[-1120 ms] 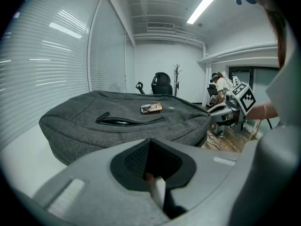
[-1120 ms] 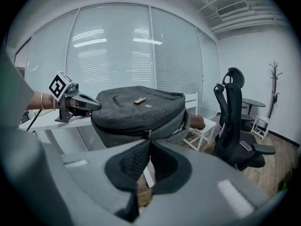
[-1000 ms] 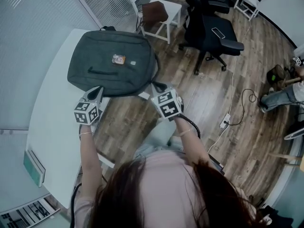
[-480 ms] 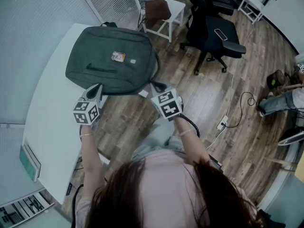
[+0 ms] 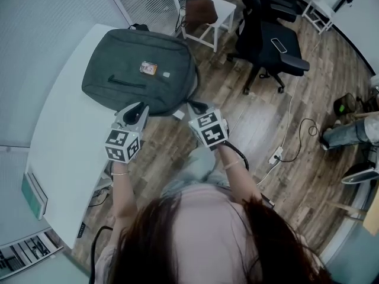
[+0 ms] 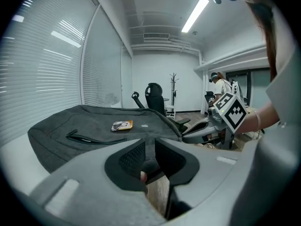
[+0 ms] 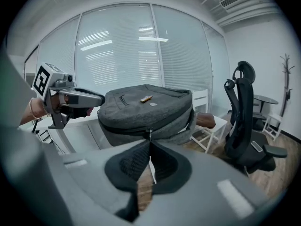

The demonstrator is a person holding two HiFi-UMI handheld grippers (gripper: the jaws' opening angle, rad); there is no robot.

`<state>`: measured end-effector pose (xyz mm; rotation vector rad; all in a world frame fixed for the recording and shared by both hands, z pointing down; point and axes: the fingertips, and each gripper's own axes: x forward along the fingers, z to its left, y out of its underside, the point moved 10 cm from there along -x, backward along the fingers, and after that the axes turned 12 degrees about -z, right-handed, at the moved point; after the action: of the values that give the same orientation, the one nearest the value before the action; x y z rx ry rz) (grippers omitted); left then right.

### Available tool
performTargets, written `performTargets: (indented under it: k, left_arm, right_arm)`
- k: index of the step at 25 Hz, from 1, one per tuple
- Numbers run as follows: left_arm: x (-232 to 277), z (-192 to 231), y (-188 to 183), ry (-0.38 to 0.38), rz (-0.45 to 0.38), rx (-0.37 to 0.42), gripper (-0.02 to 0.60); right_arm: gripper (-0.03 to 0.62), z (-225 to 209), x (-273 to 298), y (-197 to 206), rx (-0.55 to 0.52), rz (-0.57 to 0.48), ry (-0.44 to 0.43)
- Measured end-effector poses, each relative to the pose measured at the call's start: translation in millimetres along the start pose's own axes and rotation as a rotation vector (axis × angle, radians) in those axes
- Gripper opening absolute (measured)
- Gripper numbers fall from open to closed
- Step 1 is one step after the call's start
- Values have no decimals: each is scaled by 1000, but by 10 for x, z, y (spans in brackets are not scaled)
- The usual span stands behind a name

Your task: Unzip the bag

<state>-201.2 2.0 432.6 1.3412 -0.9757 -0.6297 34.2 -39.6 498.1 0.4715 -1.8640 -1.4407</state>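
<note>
A dark grey backpack [image 5: 136, 64] lies flat on the white table [image 5: 65, 147], its near edge overhanging toward me. My left gripper [image 5: 140, 110] is at that near edge; in the left gripper view the jaws [image 6: 149, 150] stand a narrow slit apart with bag fabric [image 6: 94, 121] between them. My right gripper [image 5: 192, 115] is at the bag's right corner. In the right gripper view its jaws [image 7: 149, 146] are shut, and the zipper pull [image 7: 149, 135] hangs straight into their tips from the bag's side seam [image 7: 146, 109].
A black office chair [image 5: 269, 37] and a white stool with a brown cushion [image 5: 201, 10] stand beyond the table. Cables [image 5: 296, 129] run over the wooden floor. A book [image 5: 32, 194] lies at the table's left edge. A person's legs [image 5: 349, 129] show at far right.
My left gripper has moved right along the bag's near edge, closer to the right gripper. The right gripper has stayed at the bag's corner.
</note>
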Motion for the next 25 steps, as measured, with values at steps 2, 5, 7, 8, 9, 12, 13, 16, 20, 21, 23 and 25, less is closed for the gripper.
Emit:
performTargets:
  k: [2,5,7,8,9,12,13,16,20,21,23,25]
  left_arm:
    - [72,-133,-37,23,-2,12,81]
    - [202,-309,-92,53,-2,40,96]
    - [288,-412,-131,75,2,61,104]
    - [326,-460,-147,86,6,70,109]
    - [360,-505,-158,95,13,79,109]
    - [445,-624,-160,110,47,121,124]
    - [477,-660,-150,113,63,142,132]
    - [573,-749,-98,116,109,194,140]
    - [655,-792,-71,72,135,251,118]
    - [674,-796,-72,61,142,264,93]
    - [705,-806,-57,52,161,275,92]
    - [730,-827,-17,45,180,295,92]
  right_arm:
    - [8,-16,5,-5,-2,2,-6]
    - [8,-25,12,-6,-5,9,-16]
    - [8,-29,10,-9,-6,13,-25]
    - [8,-32,6,-13,-8,14,-30]
    - [8,-34,1,-17,-9,15,-34]
    - [8,-32,-14,-41,-8,13,-46]
    - [8,-35,-18,-51,-6,11,-50]
    - [8,-57,-21,-53,-3,9,-55]
    - [8,-73,-16,-58,-15,8,-62]
    - [8,-74,-19,-74,-18,10,-67]
    - [8,-81,-22,-92,-24,17,-77]
    - [8,-81,-33,-114,-23,27,-85]
